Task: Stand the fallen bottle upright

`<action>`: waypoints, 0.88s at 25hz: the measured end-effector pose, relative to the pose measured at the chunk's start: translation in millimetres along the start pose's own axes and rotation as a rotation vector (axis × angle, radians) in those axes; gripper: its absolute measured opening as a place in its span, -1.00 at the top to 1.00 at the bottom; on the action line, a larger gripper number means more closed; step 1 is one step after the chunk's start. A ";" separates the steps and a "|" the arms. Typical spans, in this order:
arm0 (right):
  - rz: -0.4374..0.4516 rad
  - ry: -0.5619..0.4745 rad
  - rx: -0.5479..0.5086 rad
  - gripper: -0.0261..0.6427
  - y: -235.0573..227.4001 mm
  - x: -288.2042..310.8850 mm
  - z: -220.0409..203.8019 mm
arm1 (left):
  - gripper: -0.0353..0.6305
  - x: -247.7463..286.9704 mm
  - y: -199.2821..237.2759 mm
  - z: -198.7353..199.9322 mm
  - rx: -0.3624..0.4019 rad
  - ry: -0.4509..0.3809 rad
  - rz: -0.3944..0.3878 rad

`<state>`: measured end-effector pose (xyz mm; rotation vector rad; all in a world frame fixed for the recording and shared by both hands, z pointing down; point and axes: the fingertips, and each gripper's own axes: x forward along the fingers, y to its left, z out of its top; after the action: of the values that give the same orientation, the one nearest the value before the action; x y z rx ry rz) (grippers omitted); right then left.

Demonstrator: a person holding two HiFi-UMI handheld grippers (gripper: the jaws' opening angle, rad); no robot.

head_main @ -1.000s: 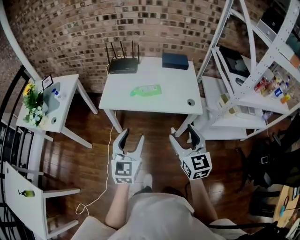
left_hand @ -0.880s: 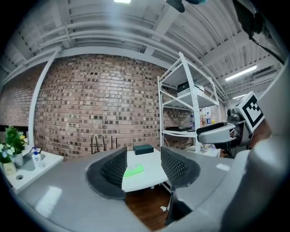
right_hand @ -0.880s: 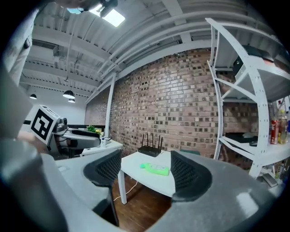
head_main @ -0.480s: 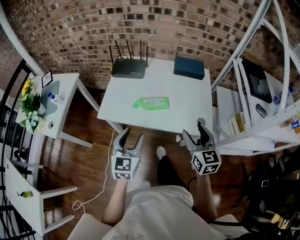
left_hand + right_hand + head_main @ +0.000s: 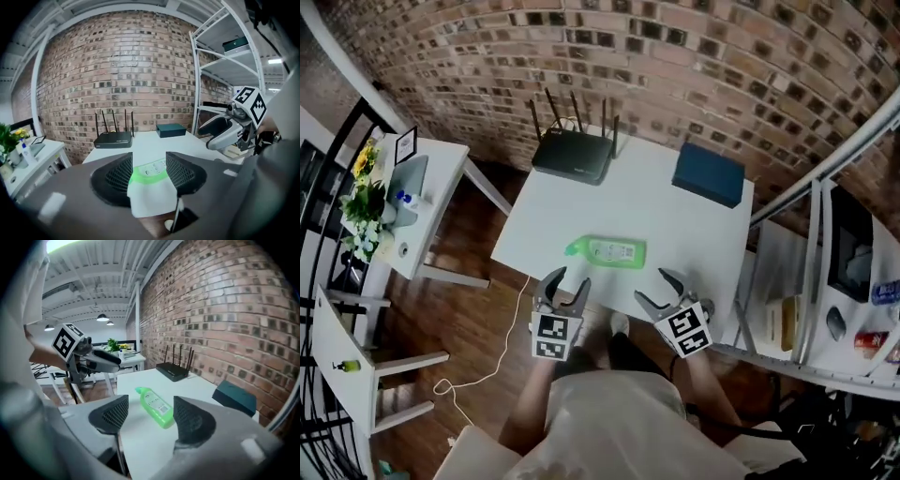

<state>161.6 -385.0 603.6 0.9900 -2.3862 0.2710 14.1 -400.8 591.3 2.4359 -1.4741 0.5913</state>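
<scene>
green bottle (image 5: 607, 250) lies on its side on the white worktop (image 5: 694, 234), near the front edge, about midway along it. cap end points to the left of the head view, white label faces up. nothing touches it.

left tool (image 5: 568, 281) sits at the front edge of the worktop, just short of the bottle's cap end. jaws apart by a modest gap, nothing between the pads. its own view shows the bottle beyond the gap.

right tool (image 5: 657, 289) at the same edge, off the bottle's base end and angled in toward it. jaws spread wider, empty. the bottle lies ahead of them, apart from both pads.

black router (image 5: 573, 155) with four upright antennas at the back left of the worktop. dark blue box (image 5: 709, 174) at the back right. both well apart from the bottle.

brick wall (image 5: 675, 66) behind. small white side table (image 5: 431, 216) to the left, carrying flowers (image 5: 364, 202). white metal rack (image 5: 825, 272) to the right. wooden floor (image 5: 478, 319) below, a white cable (image 5: 487, 375) trailing across it.
</scene>
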 end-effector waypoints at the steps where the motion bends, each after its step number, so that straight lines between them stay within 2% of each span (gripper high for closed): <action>1: 0.037 0.021 -0.010 0.06 -1.5 12.4 -2.6 | 0.17 4.6 1.4 -5.4 -0.017 0.013 0.018; 3: 0.098 0.061 -0.040 0.06 -4.4 39.0 -4.7 | 0.17 7.4 4.9 -15.3 -0.054 0.041 0.049; 5: 0.152 0.100 -0.119 0.06 2.0 66.5 -3.0 | 0.17 1.3 9.7 -26.1 -0.109 0.065 0.073; 7: 0.209 0.133 -0.241 0.06 16.5 94.0 1.7 | 0.18 -6.0 15.4 -37.1 -0.142 0.090 0.094; 9: 0.261 0.171 -0.382 0.06 30.7 120.7 3.6 | 0.18 -10.2 17.0 -44.1 -0.131 0.114 0.104; 11: 0.299 0.202 -0.507 0.06 39.6 152.5 4.8 | 0.18 -9.4 20.4 -42.9 -0.116 0.111 0.109; 13: 0.343 0.235 -0.602 0.10 50.3 182.6 3.7 | 0.18 -9.7 24.8 -40.5 -0.133 0.100 0.119; 16: 0.416 0.313 -0.756 0.16 71.1 220.9 -8.5 | 0.18 -17.1 32.5 -47.5 -0.201 0.099 0.139; 20: 0.489 0.433 -0.998 0.16 86.2 269.2 -33.0 | 0.18 -27.0 57.9 -59.5 -0.231 0.106 0.169; 22: 0.531 0.494 -1.054 0.22 88.0 278.8 -44.3 | 0.19 -33.4 72.3 -62.2 -0.243 0.105 0.197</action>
<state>-45.9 -472.0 795.4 -0.1875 -1.8463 -0.4758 -77.2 -383.3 630.9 2.0625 -1.6484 0.5332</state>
